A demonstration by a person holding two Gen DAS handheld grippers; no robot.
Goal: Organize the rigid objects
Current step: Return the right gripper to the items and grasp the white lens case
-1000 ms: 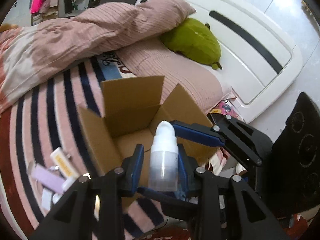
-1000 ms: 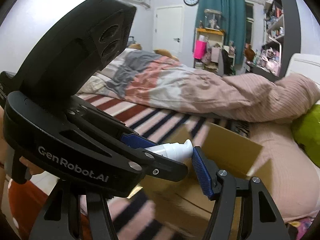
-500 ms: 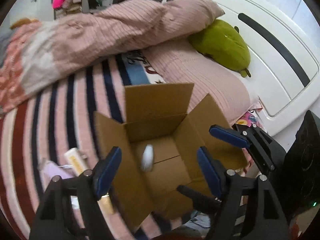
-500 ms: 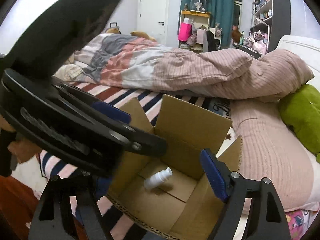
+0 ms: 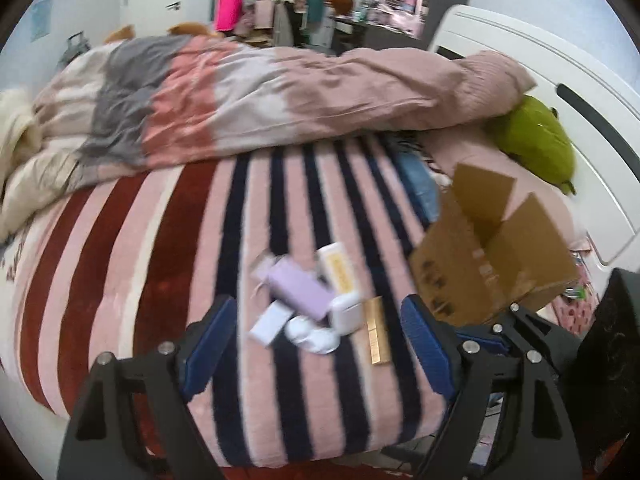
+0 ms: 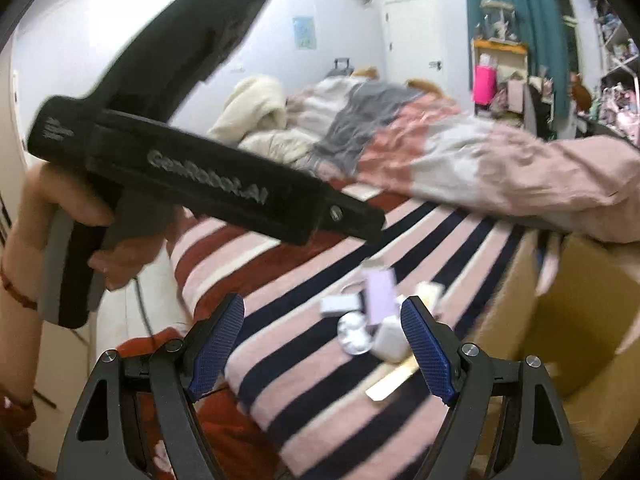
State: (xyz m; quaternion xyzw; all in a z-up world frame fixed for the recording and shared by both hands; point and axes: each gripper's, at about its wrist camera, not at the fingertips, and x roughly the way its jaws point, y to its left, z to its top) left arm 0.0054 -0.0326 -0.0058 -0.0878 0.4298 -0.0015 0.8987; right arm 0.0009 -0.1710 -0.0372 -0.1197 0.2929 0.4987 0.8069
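Note:
A cluster of small items lies on the striped bedspread: a lilac case (image 5: 298,291), a yellow-and-white box (image 5: 337,267), a white earbud case (image 5: 345,312), a gold bar (image 5: 376,330), a small white box (image 5: 270,324) and a round white lid (image 5: 310,335). My left gripper (image 5: 316,348) is open and empty, just in front of them. The open cardboard box (image 5: 490,256) stands to their right. My right gripper (image 6: 322,348) is open and empty, with the lilac case (image 6: 380,294) and earbud case (image 6: 390,340) between its fingers' line of sight.
A rumpled pink, grey and cream duvet (image 5: 240,96) covers the far half of the bed. A green plush (image 5: 536,140) lies by the white headboard (image 5: 592,128). The left gripper's black body and the hand holding it (image 6: 192,160) fill the right wrist view's left side.
My left gripper opened and dropped the white pump bottle into the cardboard box, then swung left to face the cluster of items. My right gripper turned left too.

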